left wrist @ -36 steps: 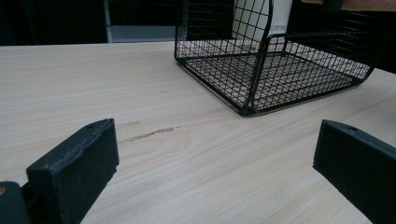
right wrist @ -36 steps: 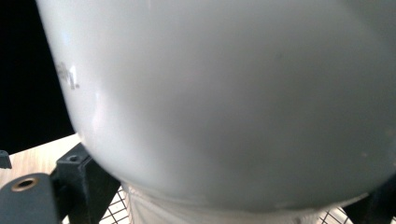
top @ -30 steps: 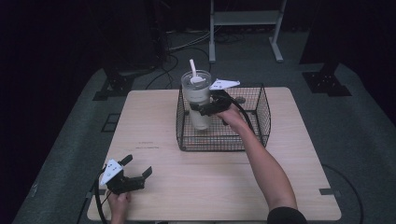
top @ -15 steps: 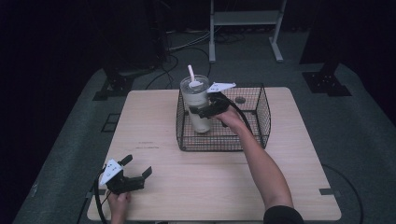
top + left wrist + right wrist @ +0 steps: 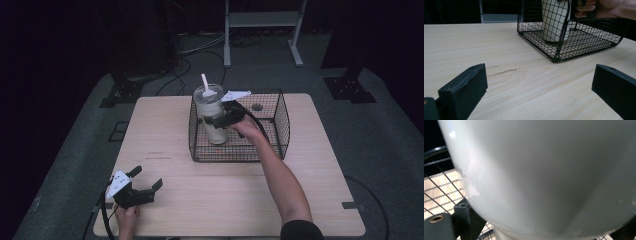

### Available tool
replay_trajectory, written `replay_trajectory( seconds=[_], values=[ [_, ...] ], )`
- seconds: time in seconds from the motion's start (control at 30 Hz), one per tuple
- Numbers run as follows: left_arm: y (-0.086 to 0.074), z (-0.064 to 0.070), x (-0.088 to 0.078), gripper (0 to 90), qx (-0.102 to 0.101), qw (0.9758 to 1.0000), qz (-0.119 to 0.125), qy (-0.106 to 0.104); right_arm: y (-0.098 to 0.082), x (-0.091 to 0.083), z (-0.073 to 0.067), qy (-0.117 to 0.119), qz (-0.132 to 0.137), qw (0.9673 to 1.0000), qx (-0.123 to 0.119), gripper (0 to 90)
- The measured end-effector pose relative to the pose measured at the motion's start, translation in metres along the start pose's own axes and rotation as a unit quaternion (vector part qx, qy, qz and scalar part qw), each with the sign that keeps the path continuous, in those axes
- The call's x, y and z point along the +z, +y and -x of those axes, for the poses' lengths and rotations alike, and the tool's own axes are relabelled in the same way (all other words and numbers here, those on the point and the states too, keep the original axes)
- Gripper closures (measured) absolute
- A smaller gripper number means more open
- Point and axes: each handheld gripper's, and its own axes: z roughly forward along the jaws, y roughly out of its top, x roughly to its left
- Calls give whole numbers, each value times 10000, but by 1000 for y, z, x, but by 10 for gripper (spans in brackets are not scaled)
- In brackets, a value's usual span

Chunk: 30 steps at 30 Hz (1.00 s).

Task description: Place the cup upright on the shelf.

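tumbler (image 5: 212, 117) now lower in basket (image 5: 280, 125), right gripper (image 5: 216, 121) clamped around it

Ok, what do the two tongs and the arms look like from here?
Both tongs, left and right, are black with flat blocky jaws, each topped by a pale three-cornered plate. A black cable trails from each. The forearms are bare; a dark sleeve shows at the right upper arm.
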Motion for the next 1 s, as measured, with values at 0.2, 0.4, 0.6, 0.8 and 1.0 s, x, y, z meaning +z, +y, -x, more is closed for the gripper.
replay_trajectory(
  seconds=[0.2,0.4,0.6,0.8,1.0],
  values=[
    [0,0,0,0,9,10000,2,-1,-3,-2,3,9,13,10000,-62,77],
    [0,0,0,0,37,10000,-28,5,-6,-5,2,39,-9,9998,-209,76],
    [0,0,0,0,18,10000,-23,0,-9,-8,4,35,-20,9997,-260,75],
    [0,1,0,0,38,10000,-46,5,-12,-14,6,81,0,9997,-244,75],
    [0,-1,-1,0,-50,10000,21,-1,-13,-15,3,82,-45,9993,-363,76]
  ],
)
